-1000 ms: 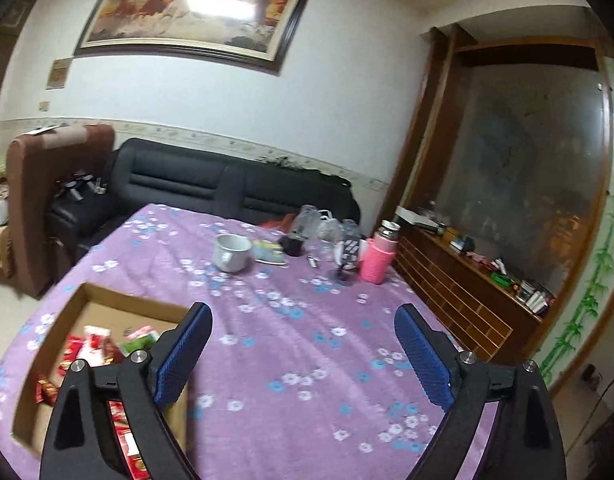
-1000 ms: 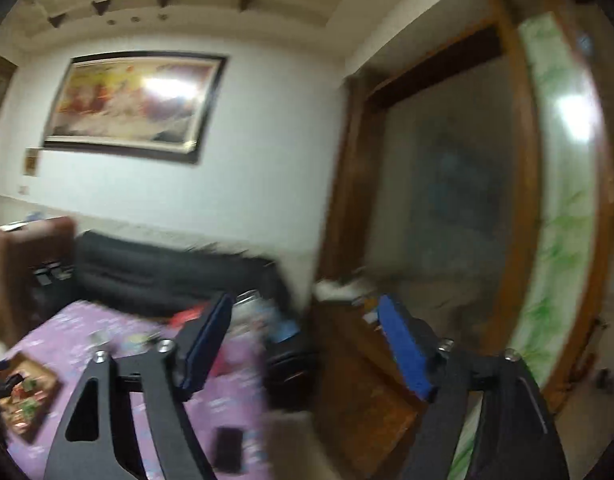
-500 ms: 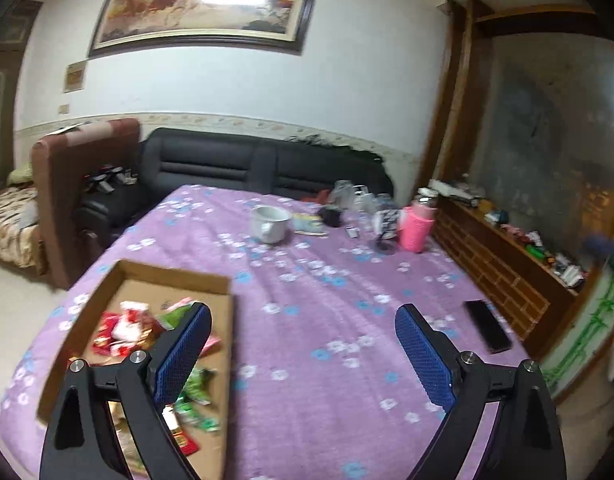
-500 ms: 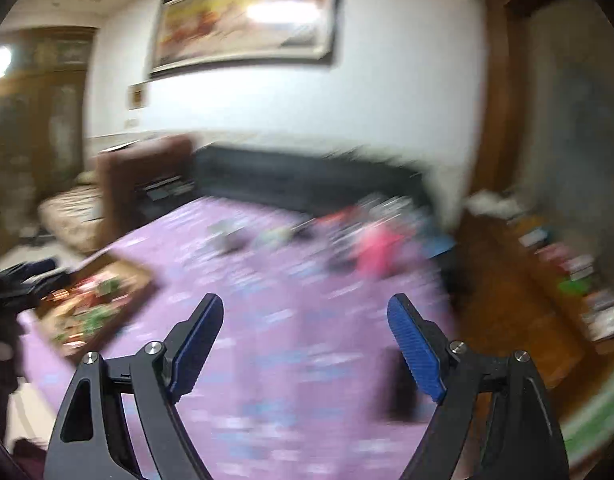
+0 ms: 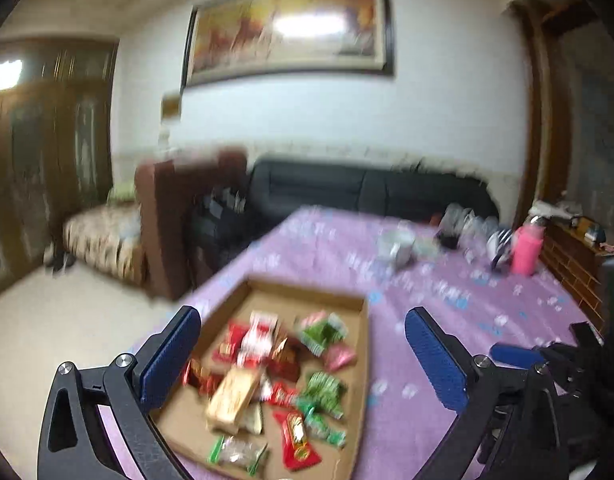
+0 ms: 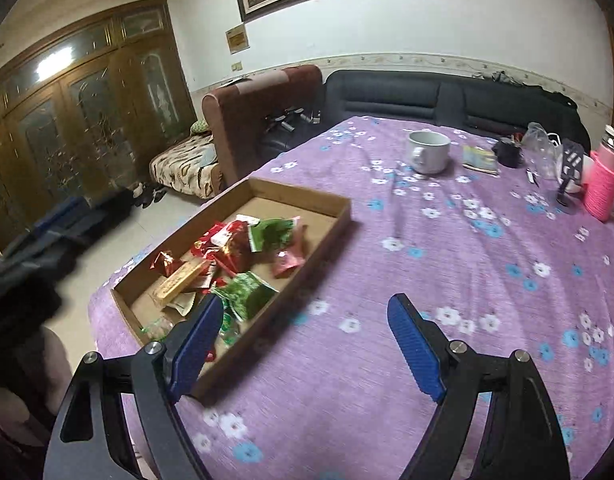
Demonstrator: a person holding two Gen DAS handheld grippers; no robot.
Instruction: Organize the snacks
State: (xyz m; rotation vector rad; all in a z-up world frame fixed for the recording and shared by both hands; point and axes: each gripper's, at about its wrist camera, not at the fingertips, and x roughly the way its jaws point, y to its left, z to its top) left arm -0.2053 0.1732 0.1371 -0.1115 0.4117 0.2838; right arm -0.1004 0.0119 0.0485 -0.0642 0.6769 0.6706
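A shallow cardboard tray (image 5: pixel 307 292) (image 6: pixel 343 216) lies on the purple flowered tablecloth and holds several snack packets in red, green and pink, with a tan bar (image 5: pixel 231 396) (image 6: pixel 179 282) among them. My left gripper (image 5: pixel 299 356) is open and empty, hovering above the near part of the tray. My right gripper (image 6: pixel 303 340) is open and empty, above the cloth just right of the tray's near corner. The right gripper also shows in the left wrist view at the right edge (image 5: pixel 547 356).
At the table's far side stand a white mug (image 6: pixel 429 151), a pink bottle (image 6: pixel 603 184), a small black cup (image 6: pixel 507 152), a booklet and plastic bags. A brown armchair (image 6: pixel 259 112) and a black sofa (image 6: pixel 407 92) stand behind the table. The table edge drops to the floor left of the tray.
Both grippers have swung left and down toward the tray. The tray now sits between the left fingers and near the right gripper's left finger. Both stay open.
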